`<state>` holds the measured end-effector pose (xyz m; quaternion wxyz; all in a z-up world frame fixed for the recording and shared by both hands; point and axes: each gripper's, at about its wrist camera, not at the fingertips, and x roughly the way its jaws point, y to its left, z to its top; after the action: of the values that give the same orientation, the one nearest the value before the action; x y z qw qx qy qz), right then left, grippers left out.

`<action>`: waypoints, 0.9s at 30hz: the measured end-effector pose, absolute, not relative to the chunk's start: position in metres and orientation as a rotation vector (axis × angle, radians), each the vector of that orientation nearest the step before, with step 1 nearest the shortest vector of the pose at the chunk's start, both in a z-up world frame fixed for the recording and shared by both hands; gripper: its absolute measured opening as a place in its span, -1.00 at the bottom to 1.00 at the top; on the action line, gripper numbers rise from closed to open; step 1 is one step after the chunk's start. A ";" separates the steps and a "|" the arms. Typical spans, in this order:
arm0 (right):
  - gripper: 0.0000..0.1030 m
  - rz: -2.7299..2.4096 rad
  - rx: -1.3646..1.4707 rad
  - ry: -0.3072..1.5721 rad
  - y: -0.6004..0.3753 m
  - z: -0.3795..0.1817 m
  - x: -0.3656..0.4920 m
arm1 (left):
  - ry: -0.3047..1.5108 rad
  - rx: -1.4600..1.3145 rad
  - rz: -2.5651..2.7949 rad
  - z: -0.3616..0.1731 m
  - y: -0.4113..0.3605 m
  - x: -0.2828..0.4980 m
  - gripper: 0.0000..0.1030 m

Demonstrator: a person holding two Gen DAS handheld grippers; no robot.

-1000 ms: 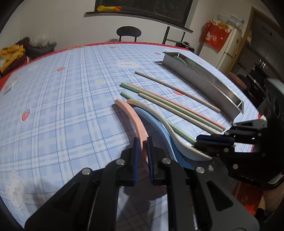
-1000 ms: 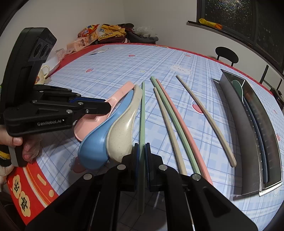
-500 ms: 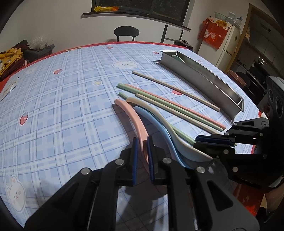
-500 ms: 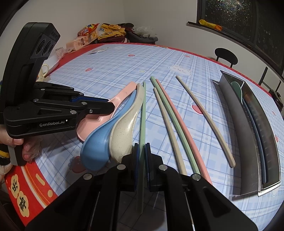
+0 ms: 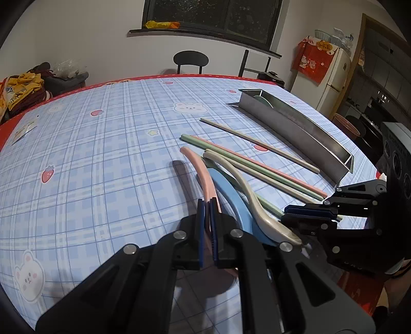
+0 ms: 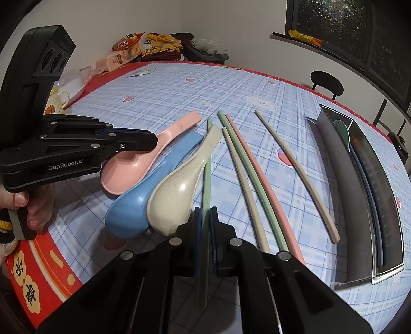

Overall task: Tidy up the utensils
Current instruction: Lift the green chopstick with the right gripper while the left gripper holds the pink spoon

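A dark night window with a grey sill spans the top of the frame above a plain white wall; a black round-backed chair stands below centre, a cream refrigerator at the upper right

Your left gripper points down at a slant, its jaws pinched tight on the pink spoon. Your right gripper slants down too, jaws squeezed on a green chopstick. Your left hand wraps the handle.
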<state>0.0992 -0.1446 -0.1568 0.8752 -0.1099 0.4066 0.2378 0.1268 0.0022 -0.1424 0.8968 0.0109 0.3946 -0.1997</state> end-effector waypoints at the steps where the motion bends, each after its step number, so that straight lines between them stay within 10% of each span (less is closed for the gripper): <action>1: -0.85 0.496 -0.230 0.849 -0.144 -0.157 0.099 | 0.813 0.029 -0.411 -0.142 0.001 0.126 -0.84; 27: -0.87 0.427 -0.113 0.664 -0.174 -0.135 0.084 | 0.737 -0.067 -0.381 -0.134 0.024 0.119 -0.84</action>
<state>0.0842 -0.1735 -0.1350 0.9216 -0.0548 0.3231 0.2081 0.1195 0.0236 -0.1338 0.9146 -0.0323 0.3581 -0.1848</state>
